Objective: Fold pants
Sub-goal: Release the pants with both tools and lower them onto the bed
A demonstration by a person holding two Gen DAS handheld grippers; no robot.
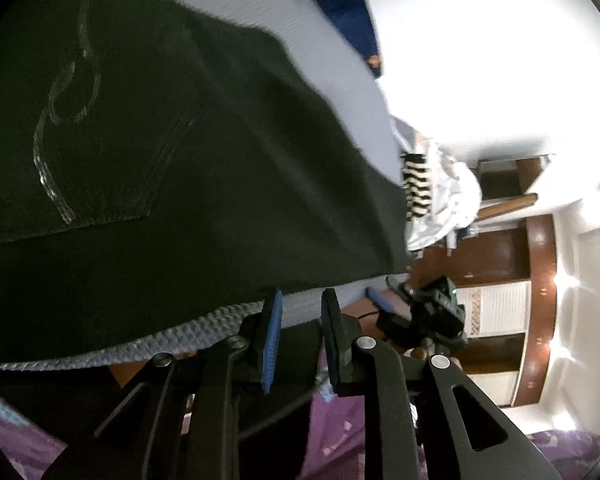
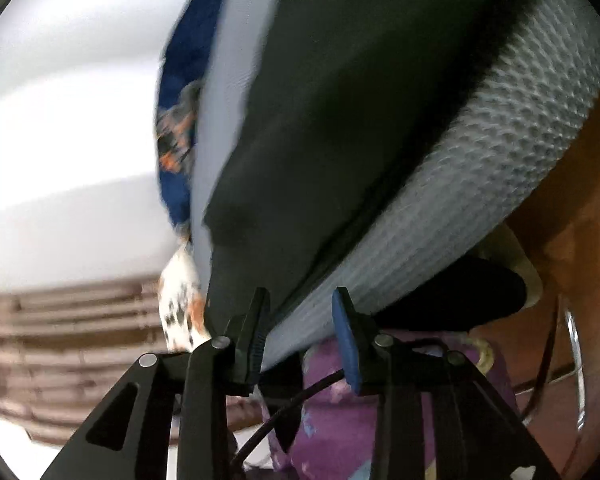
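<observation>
Black pants (image 1: 148, 168) lie spread on a grey textured mattress (image 1: 332, 60); a back pocket with a stitched swirl and a rivet shows in the left wrist view. My left gripper (image 1: 300, 304) is open and empty at the mattress edge, just short of the pants' near hem. In the right wrist view the pants (image 2: 360, 112) run along the mattress (image 2: 500, 152). My right gripper (image 2: 300, 304) is open, its jaws either side of the mattress edge next to the pants' corner. It also shows in the left wrist view (image 1: 384, 296), further right.
A blue patterned cloth (image 1: 348, 12) lies at the mattress's far side, also in the right wrist view (image 2: 180, 128). A striped and white clothes pile (image 1: 432, 192) sits at the end. A wooden cabinet (image 1: 500, 292) stands beyond. Purple fabric (image 2: 340, 412) is below both grippers.
</observation>
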